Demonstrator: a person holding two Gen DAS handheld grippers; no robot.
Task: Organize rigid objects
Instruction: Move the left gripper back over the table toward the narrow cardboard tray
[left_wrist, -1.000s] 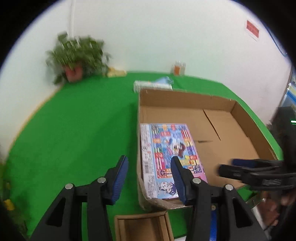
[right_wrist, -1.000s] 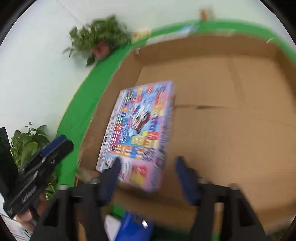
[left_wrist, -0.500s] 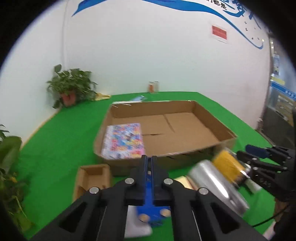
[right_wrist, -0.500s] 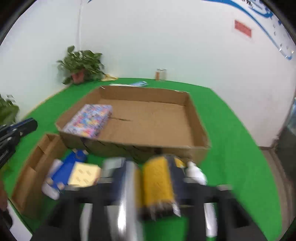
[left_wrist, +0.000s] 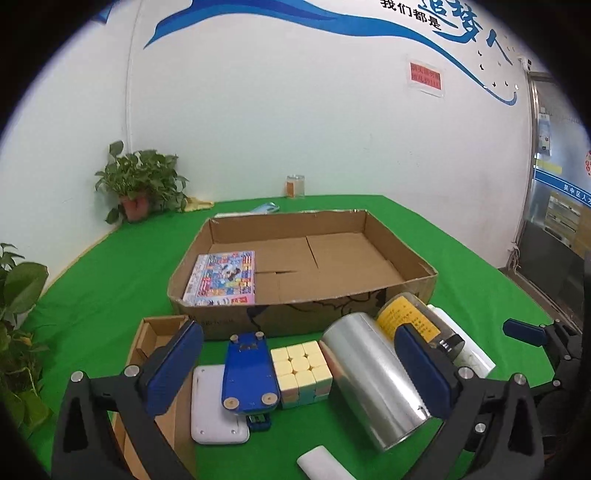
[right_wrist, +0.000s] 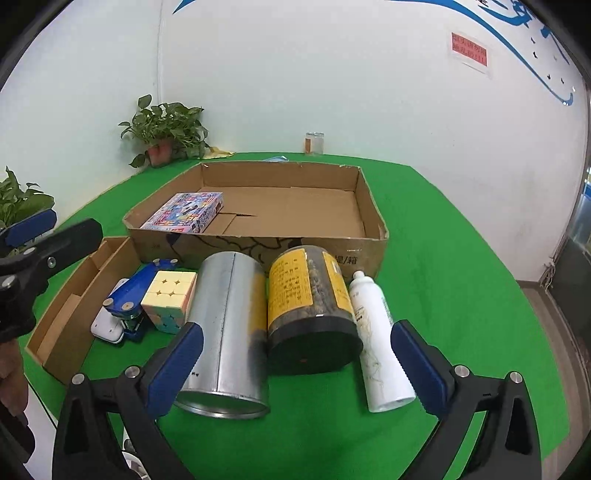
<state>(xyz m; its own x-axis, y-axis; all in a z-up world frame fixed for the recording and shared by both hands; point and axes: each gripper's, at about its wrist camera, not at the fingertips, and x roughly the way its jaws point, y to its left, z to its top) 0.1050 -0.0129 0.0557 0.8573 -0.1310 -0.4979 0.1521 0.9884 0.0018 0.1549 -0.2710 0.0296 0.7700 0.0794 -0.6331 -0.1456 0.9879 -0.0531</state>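
Both grippers, left gripper (left_wrist: 299, 369) and right gripper (right_wrist: 297, 365), have just spread their jaws wide, holding nothing.

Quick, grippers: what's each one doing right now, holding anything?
Left gripper: jaws just opened wide, holding nothing.
Right gripper: jaws just opened wide, holding nothing.

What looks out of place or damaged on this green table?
The silver metal can, yellow-labelled jar and white spray bottle lie on their sides outside the shallow cardboard box, whose front rim is ragged. Nothing looks spilled.
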